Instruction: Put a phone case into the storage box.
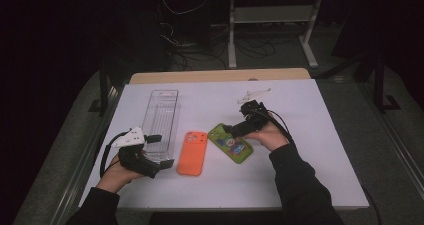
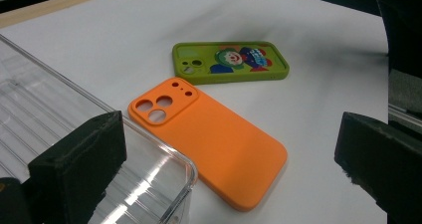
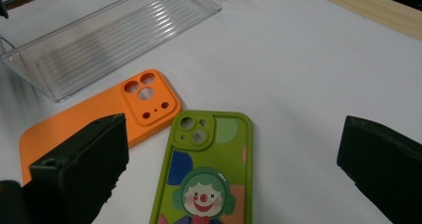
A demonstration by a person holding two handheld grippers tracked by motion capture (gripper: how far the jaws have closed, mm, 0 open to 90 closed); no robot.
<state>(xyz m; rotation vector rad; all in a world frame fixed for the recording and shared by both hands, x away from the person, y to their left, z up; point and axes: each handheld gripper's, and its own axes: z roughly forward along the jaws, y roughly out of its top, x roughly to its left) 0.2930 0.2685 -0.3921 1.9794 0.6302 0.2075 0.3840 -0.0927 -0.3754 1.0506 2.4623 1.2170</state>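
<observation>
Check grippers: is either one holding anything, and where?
Nothing held. Left gripper and right gripper both have open jaws; the orange case and green case lie flat on the table.

No readable text, brand, no. or label in any view. Green rubbery phone case w/ cartoon clown print (image 3: 207, 171) has a picture only, no lettering; blue patch beside the clown in left gripper view too blurred to tell if it holds words. Plain orange silicone phone case (image 2: 209, 144) and clear ribbed plastic tray (image 1: 161, 120) carry no markings.
</observation>
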